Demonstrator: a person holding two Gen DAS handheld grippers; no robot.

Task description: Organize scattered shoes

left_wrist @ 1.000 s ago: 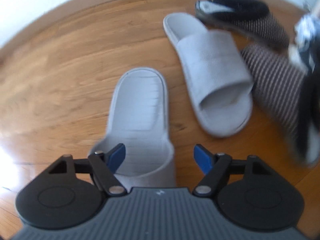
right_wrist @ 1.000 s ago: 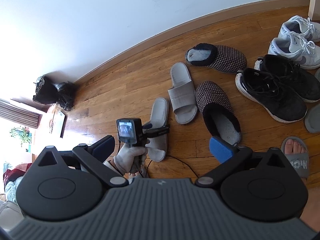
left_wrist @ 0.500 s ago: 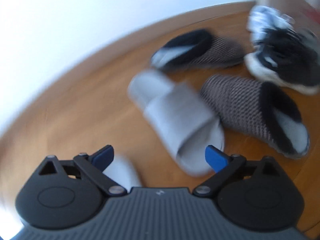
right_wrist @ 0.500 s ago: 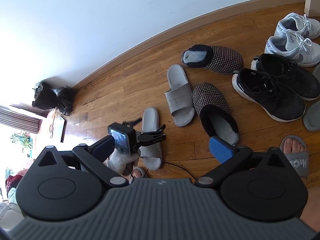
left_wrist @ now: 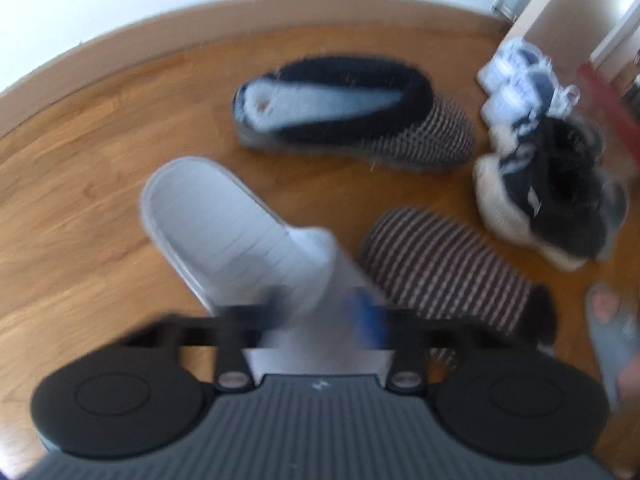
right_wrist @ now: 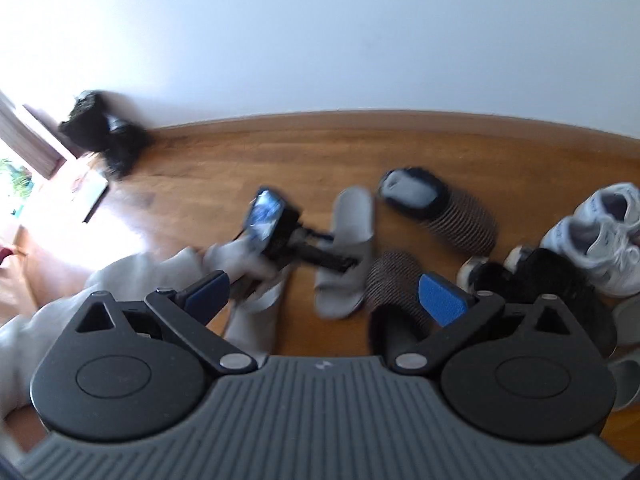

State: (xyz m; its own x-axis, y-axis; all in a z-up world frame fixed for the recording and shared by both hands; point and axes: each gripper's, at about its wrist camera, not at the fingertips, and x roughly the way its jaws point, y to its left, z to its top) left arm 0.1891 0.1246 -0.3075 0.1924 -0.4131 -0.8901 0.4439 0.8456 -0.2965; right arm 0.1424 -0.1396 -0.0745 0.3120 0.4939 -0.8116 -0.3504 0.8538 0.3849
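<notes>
Left gripper clamping band of pale grey open-toe rubber slide; blur hiding exact pad contact. Right gripper hanging with jaws apart, holding nothing.

Progress: early, judging by layout. Black-trimmed dotted knit slippers lying askew; second grey slide sitting apart near sleeve. White sneakers sitting paired already.

Room: bare wooden floor opening toward baseboard; slipper crowding slide's right edge.

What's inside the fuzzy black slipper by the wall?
The black-trimmed dotted house slipper shows a pale grey fluffy lining in its open heel end. Nothing else shows there; the toe end is covered by its dotted upper, so that part stays hidden.
</notes>
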